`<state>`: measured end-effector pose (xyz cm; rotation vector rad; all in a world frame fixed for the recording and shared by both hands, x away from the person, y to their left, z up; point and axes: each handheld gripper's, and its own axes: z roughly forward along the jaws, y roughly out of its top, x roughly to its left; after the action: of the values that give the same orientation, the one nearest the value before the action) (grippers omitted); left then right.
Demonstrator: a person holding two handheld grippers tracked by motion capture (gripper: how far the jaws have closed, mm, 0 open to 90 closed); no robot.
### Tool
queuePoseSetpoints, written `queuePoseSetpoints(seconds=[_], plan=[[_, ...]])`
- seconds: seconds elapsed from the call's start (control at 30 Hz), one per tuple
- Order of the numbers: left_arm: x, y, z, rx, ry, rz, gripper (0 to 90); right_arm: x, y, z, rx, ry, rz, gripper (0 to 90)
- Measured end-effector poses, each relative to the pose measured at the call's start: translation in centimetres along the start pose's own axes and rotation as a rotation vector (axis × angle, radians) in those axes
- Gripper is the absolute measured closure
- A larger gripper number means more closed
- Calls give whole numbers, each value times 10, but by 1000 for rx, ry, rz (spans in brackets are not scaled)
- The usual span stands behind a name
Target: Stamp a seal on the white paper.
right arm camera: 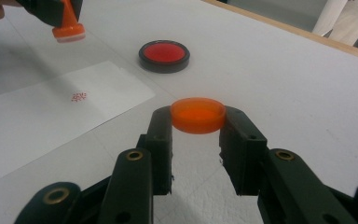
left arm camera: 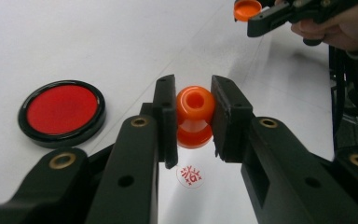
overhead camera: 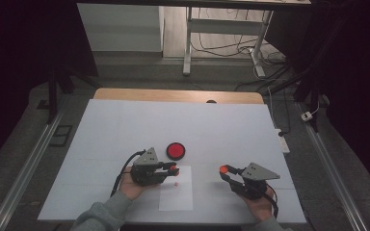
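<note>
White table top (overhead camera: 125, 125), the largest surface, carries everything in the scene; its wooden far edge lies well beyond both tongs. White paper sheet (overhead camera: 176, 192) lies flat on the table below and just right of the left gripper's jaws, between the two tongs and nearer the left one. Black-rimmed red ink pad (overhead camera: 176, 150) sits on the table just beyond the left gripper, clear of the paper; in the left gripper view it lies to the left of the jaws, untouched.

Left gripper (left arm camera: 193, 116), held in the person's left hand (overhead camera: 132, 187), has its two black jaws clamped on the waist of an orange stamp (left arm camera: 195, 116). The stamp is lifted clear of the paper, its handle end with a round hollow facing the camera. In the right gripper view the stamp's pale printing face points down, above the sheet and apart from it.

Right gripper (right arm camera: 198, 116), held in the person's right hand (overhead camera: 257, 207), pinches an orange cap (right arm camera: 198, 115) between its jaw tips by the rim. The cap is held level above bare table, well to the right of the paper and well apart from the stamp.

Red stamped mark (left arm camera: 189, 175), smallest item, is printed on the paper directly below the left gripper's jaws.
</note>
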<state>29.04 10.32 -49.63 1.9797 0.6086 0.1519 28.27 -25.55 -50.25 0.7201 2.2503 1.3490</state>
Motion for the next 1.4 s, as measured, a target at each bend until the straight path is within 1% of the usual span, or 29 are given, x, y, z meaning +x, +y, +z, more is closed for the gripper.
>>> queuePoseSetpoints(seconds=[0.13,0.3,0.4,0.57,0.8,1.0,1.23,1.4], plan=[[4,2,-5,-26,-16,-31,724,0,0,1,2,2,-2,650],[6,8,-14,-54,-10,-44,724,-1,-1,1,0,5,-1,650],[8,12,-21,-78,-17,-60,723,1,0,2,3,-2,-4,650],[9,17,-30,-103,-14,-73,723,0,0,3,2,6,-9,650],[11,20,-36,-110,-8,-76,723,0,0,2,0,7,-7,650],[11,21,-36,-103,-7,-71,723,0,-1,3,2,7,-5,650],[9,24,-35,-87,-7,-48,723,-1,0,3,-1,6,-8,650],[8,24,-35,-83,-10,-47,723,0,0,4,-2,7,-9,650]])
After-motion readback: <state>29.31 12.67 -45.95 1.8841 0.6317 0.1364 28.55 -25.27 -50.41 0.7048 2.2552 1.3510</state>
